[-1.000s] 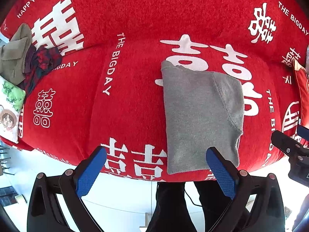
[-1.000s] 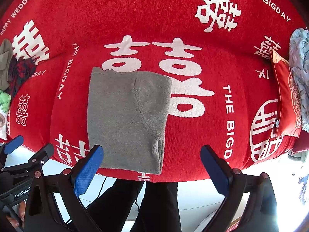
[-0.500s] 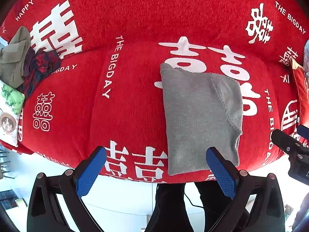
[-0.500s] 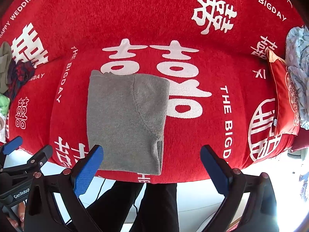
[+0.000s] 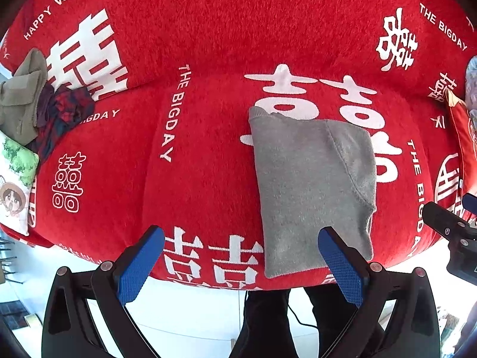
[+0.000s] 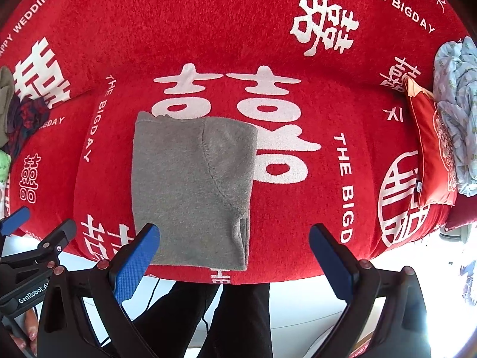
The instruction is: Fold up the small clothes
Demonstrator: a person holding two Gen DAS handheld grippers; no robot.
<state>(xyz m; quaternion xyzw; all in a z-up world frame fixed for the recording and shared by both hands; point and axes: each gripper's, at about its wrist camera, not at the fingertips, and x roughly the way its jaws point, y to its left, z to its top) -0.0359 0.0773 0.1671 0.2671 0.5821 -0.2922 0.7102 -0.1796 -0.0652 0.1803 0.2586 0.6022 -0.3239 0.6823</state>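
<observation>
Red plush sofa cover with white wedding characters and "THE BIGDAY" lettering [image 5: 208,155] fills both views, seat cushion bulging toward the cameras, front edge curving along the bottom above pale floor and dark trouser legs [image 5: 268,322].

Folded grey knit garment [image 5: 310,185] lies flat on the seat, roughly a tall rectangle; in the right wrist view [image 6: 190,191] sits at centre-left. Near hem reaches almost to the cushion's front edge, far edge touches the big white characters, a curved seam runs down its right half, layered edges show at the lower right corner. Bare red seat at 9 o'clock of the garment, wide and unoccupied as far as the vertical lettering; more bare seat at 3 o'clock out to the cushions.

Left gripper with blue-padded black fingers [image 5: 238,256]: jaws wide apart, holding nothing, hanging off the front edge at 6 o'clock; right pad overlaps the garment's near hem in view, contact not clear. Right gripper of the same build [image 6: 235,253]: jaws likewise spread wide, empty, left pad over the garment's near left corner in view.

Crumpled olive-green cloth [image 5: 21,101] and dark red-and-navy plaid cloth [image 5: 59,113] heaped at 9 o'clock on the far left of the seat, just above a white-and-green cartoon cushion [image 5: 15,185]. Red embroidered square cushion [image 6: 432,155] stands at 3 o'clock, with a pale blue printed fabric bundle [image 6: 459,113] behind it.
</observation>
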